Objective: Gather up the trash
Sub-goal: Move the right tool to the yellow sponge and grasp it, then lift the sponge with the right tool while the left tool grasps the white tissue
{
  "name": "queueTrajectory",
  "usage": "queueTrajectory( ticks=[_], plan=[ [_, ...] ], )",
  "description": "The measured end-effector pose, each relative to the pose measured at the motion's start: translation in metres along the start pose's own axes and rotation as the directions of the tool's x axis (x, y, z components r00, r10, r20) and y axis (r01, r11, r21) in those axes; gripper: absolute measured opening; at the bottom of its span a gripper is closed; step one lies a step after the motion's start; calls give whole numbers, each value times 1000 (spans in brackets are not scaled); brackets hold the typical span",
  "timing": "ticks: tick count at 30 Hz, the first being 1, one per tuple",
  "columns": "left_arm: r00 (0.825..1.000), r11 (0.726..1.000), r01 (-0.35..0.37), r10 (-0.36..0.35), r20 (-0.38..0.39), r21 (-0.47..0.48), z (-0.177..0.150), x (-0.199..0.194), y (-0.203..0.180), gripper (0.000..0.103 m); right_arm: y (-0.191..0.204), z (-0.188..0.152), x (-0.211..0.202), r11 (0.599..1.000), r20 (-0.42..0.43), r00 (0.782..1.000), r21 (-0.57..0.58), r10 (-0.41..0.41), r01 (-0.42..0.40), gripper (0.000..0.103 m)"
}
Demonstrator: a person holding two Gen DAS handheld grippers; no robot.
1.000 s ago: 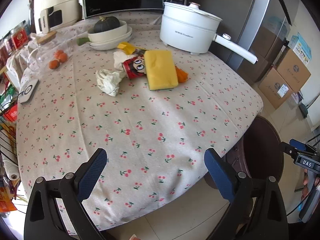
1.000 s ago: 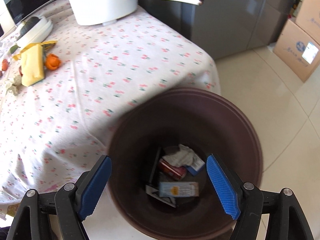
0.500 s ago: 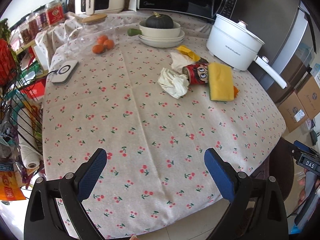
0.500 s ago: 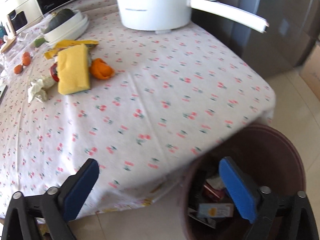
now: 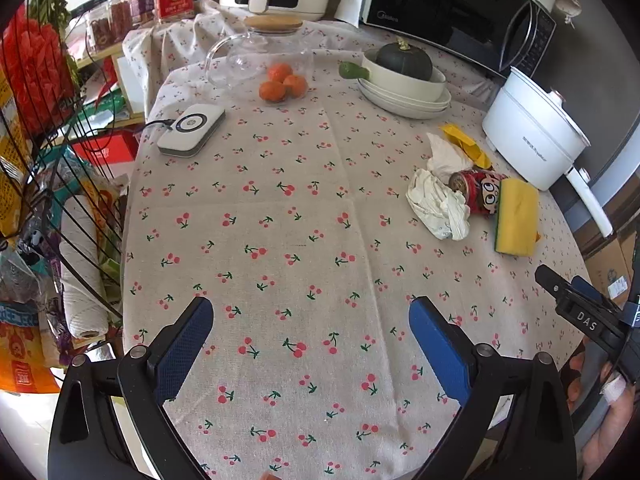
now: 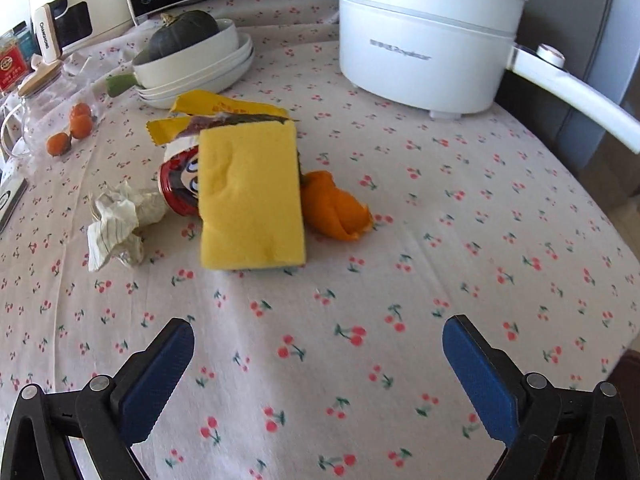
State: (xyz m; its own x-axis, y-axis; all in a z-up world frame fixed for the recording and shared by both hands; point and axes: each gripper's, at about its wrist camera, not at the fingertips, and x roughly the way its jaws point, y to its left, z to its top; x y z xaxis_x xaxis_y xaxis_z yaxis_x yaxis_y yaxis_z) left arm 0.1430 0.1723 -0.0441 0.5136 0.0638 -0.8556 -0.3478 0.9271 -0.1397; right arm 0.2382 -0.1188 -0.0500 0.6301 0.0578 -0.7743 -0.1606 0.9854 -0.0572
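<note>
A pile of trash lies on the cherry-print tablecloth [image 6: 360,300]: a yellow sponge [image 6: 250,196], a red cartoon can [image 6: 180,184] under it, crumpled paper [image 6: 118,224], orange peel [image 6: 336,208] and a yellow wrapper [image 6: 208,114]. My right gripper [image 6: 318,360] is open and empty, a short way in front of the sponge. In the left wrist view the pile sits at the right: sponge [image 5: 516,218], can [image 5: 478,192], paper [image 5: 438,206], wrapper [image 5: 466,146]. My left gripper [image 5: 310,344] is open and empty over the near part of the table.
A white electric pot [image 6: 428,36] with a long handle stands behind the pile. Stacked bowls with a dark squash [image 6: 192,52], small oranges [image 5: 282,82], a glass jug [image 5: 260,56], a white pad [image 5: 192,130], a microwave [image 5: 452,8]. A wire rack [image 5: 48,160] stands left of the table.
My right gripper has moved from above the brown trash bin to over the table, facing the sponge pile. My left gripper has swung left, bringing more of the table's left side into view.
</note>
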Motion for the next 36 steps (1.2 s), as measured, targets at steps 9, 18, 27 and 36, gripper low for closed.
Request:
queueTrajectory(
  ticks=[9,18,27,36],
  plan=[
    [1000,998,10,-10,-7,-56,11,9,4,100,25,17,40,997,55,998,-73,-27,31,101],
    [1000,1000,0,0,-22,-28,8,16,-6,100,29,20,57,995,30,1000,-97,-7,10,71],
    [1000,1000,-8,9,-24,16,6,19,-16,100,24,17,36,994,8,1000,-109,12,-11,58],
    [994,996,56,-49,-102,75,11,34,-34,100,-28,2,-18,998,-30,999,-56,22,-24,58]
  ],
)
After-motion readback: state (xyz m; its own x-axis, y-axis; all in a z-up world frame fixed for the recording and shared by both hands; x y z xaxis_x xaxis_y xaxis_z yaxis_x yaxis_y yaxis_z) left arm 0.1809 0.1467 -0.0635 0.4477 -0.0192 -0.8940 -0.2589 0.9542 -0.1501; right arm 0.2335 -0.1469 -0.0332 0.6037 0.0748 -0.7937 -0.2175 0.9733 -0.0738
